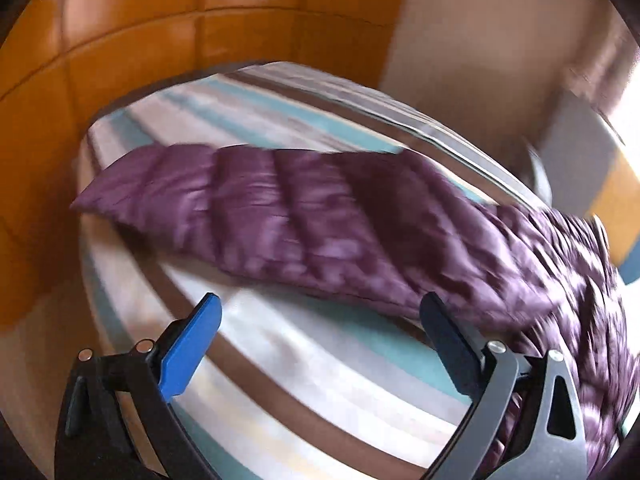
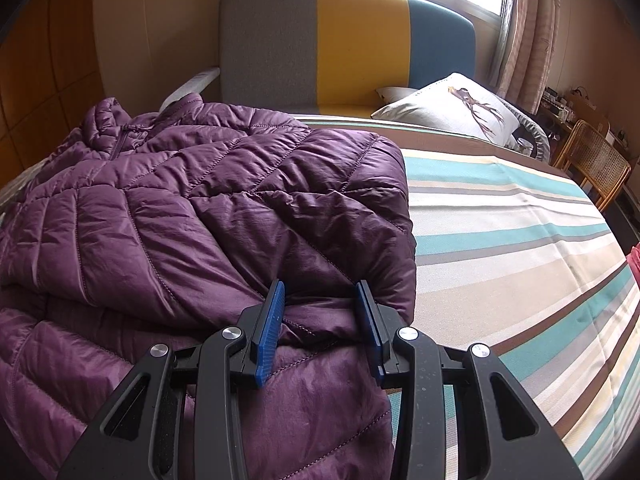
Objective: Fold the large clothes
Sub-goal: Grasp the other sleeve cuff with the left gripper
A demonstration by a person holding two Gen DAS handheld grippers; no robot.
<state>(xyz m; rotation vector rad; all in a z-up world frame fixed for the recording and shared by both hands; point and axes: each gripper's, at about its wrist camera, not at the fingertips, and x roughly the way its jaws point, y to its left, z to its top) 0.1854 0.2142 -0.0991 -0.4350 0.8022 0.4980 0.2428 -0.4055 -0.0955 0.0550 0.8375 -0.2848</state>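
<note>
A purple quilted puffer jacket (image 2: 192,208) lies on the striped bed, its right side folded over the body. My right gripper (image 2: 322,292) has its blue fingers partly closed around a bunched fold of the jacket at its near edge. In the blurred left wrist view the jacket's sleeve (image 1: 280,208) stretches out flat across the bed toward the left. My left gripper (image 1: 320,312) is wide open and empty, hovering above the sheet just in front of the sleeve; its right finger (image 1: 448,340) is next to the jacket's edge.
The bed has a striped sheet (image 2: 520,240) in teal, beige and brown. A white pillow (image 2: 448,112) lies at the grey, yellow and blue headboard (image 2: 352,44). A wicker chair (image 2: 592,164) stands to the right. Orange wood panels (image 1: 120,40) line the wall.
</note>
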